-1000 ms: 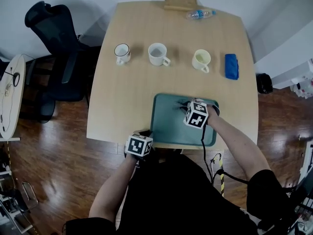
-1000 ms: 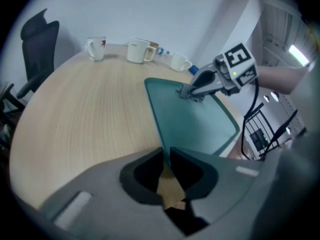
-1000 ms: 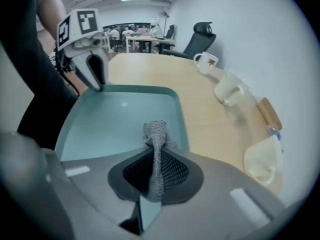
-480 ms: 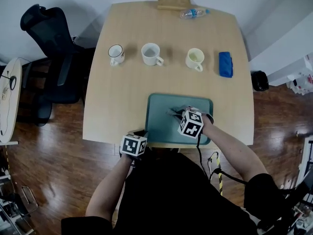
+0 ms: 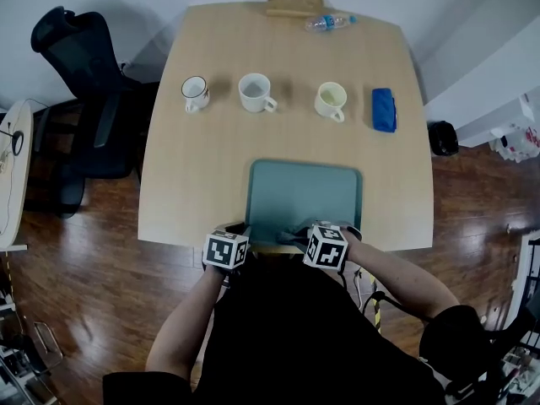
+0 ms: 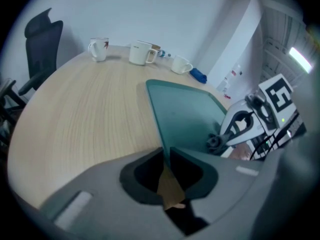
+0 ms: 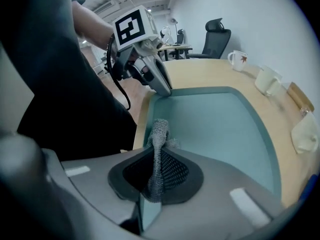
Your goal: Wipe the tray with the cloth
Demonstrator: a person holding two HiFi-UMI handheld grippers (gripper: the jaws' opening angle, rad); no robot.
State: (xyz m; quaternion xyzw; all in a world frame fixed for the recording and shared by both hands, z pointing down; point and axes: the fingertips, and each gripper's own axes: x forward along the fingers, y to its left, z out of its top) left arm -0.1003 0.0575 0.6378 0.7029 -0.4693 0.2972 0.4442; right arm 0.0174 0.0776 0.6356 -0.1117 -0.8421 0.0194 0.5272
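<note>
Head view: teal tray (image 5: 304, 194) lies at the near edge of the table (image 5: 194, 184), directly in front of the person. Both grippers sit at its near side.

Left gripper view: left gripper (image 6: 166, 160) has its jaws clamped on the thin rim at the tray's near left corner.

Right gripper view: right gripper (image 7: 152, 181) pinches a grey mesh cloth (image 7: 160, 134), whose free end sticks out over the tray's near side.

Three mugs (image 5: 256, 93) stand in a row beyond the tray, well apart from it.

head: overhead, steeply down | gripper views: low, close along jaws | shared: tray (image 5: 304, 194)
</note>
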